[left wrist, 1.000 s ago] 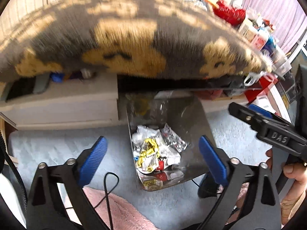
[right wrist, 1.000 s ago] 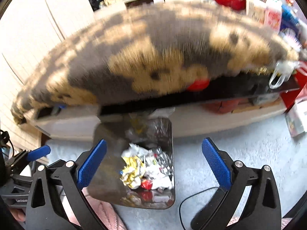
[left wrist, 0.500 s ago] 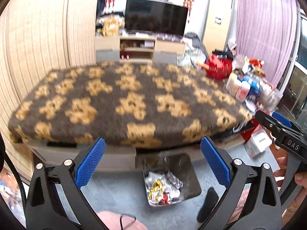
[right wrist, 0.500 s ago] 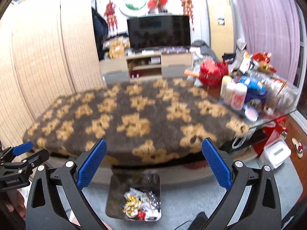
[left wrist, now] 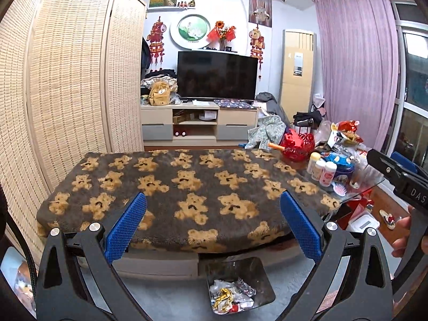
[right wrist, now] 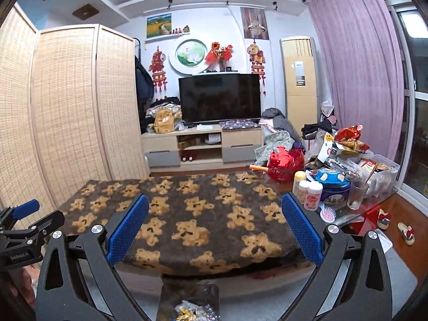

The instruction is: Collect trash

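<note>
Left gripper (left wrist: 212, 231): blue pads spread wide, nothing between them; held above the blanket's near edge.
Right gripper (right wrist: 214, 231): blue pads spread wide, nothing held; it too hangs above the blanket's near edge.
Blanket (left wrist: 184, 187): grey-brown with tan bears, draped over the tabletop; its top is bare.
Bin (left wrist: 238, 285): dark, shiny, on the grey floor just below the blanket's near edge, a little right of its middle in the left view; only its top shows at the bottom of the right view (right wrist: 190, 299).
Trash (left wrist: 231, 294): crumpled silver, gold and red wrappers lying inside the bin, heaped toward its near side.
Tabletop (right wrist: 371, 204): glass, showing uncovered to the right of the blanket.
Bottles (right wrist: 307, 188): three small white ones, standing just beside the blanket's right edge.
Tin (right wrist: 333, 184): blue, round, right of the bottles, farther from the blanket.
Basket (right wrist: 285, 164): red, at the blanket's far right corner.
Brush (right wrist: 327, 212): pink, lying near the blanket's right edge, in front of the bottles.
TV (left wrist: 217, 76): dark screen on a low stand, well beyond the blanket's far edge.
Screen (left wrist: 69, 80): woven folding panels, left of the blanket.
</note>
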Motion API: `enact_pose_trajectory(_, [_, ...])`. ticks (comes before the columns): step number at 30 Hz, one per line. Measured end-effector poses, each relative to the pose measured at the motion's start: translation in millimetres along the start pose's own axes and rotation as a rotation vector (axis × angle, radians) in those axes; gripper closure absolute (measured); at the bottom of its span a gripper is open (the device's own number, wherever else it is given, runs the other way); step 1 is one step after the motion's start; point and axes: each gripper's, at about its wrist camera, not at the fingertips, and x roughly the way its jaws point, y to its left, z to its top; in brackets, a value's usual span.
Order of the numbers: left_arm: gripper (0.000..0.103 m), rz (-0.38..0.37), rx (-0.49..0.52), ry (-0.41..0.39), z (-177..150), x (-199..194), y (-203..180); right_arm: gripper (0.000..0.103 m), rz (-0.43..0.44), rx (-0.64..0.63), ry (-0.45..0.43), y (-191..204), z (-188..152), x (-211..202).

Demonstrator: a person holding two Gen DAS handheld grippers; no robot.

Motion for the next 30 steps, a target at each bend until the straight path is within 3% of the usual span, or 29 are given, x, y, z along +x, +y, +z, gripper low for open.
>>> enact_pose_trajectory(10, [0.008, 0.019, 0.014, -0.048, 4, -17, -1, 0.003, -0.028, -0.043, -0.003, 18, -4, -10])
enact_pose_trajectory(30, [0.008, -0.006, 0.010, -0.056, 4, -23, -3, 0.003, -0.047, -0.028, 0.019, 20, -7, -9])
